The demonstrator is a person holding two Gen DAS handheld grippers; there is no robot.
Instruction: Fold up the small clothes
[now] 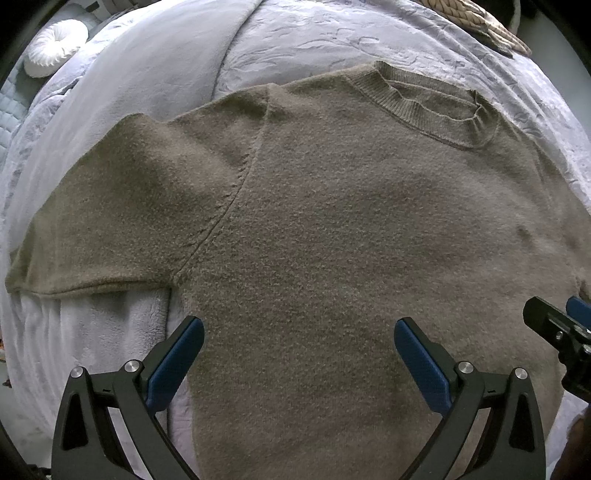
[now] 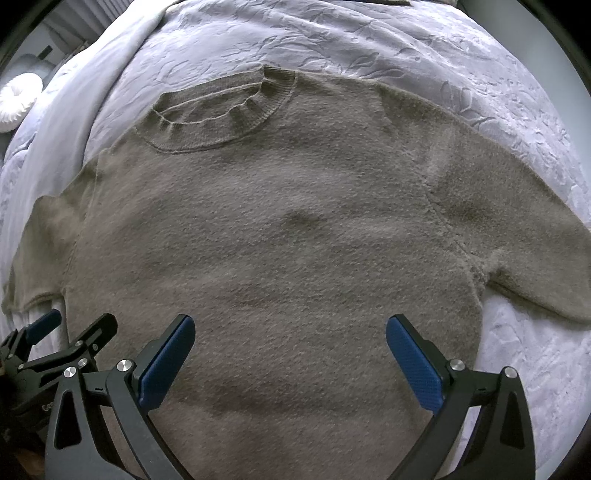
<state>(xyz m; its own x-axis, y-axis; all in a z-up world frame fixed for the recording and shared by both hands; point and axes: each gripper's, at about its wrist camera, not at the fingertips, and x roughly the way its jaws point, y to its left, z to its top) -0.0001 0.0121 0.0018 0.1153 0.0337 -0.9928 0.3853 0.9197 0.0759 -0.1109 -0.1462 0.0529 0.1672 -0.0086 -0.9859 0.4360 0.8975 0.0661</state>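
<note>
A grey-brown knitted short-sleeved sweater (image 1: 314, 221) lies flat and face up on a bed, its ribbed collar (image 1: 436, 110) at the far side. My left gripper (image 1: 299, 332) hangs open over its lower left part, blue pads wide apart, nothing between them. In the right wrist view the same sweater (image 2: 280, 240) fills the frame, collar (image 2: 218, 114) far left. My right gripper (image 2: 290, 332) is open above the lower body of the sweater. Each gripper shows in the other's view: the right one (image 1: 565, 332) at the right edge, the left one (image 2: 62, 332) at the lower left.
A pale lilac bedspread (image 1: 332, 40) with an embossed leaf pattern covers the bed under the sweater. A smooth lilac blanket (image 1: 155, 74) lies at the far left. A round white pleated cushion (image 1: 55, 48) sits beyond it, and a beige braided item (image 1: 480, 22) at the far right.
</note>
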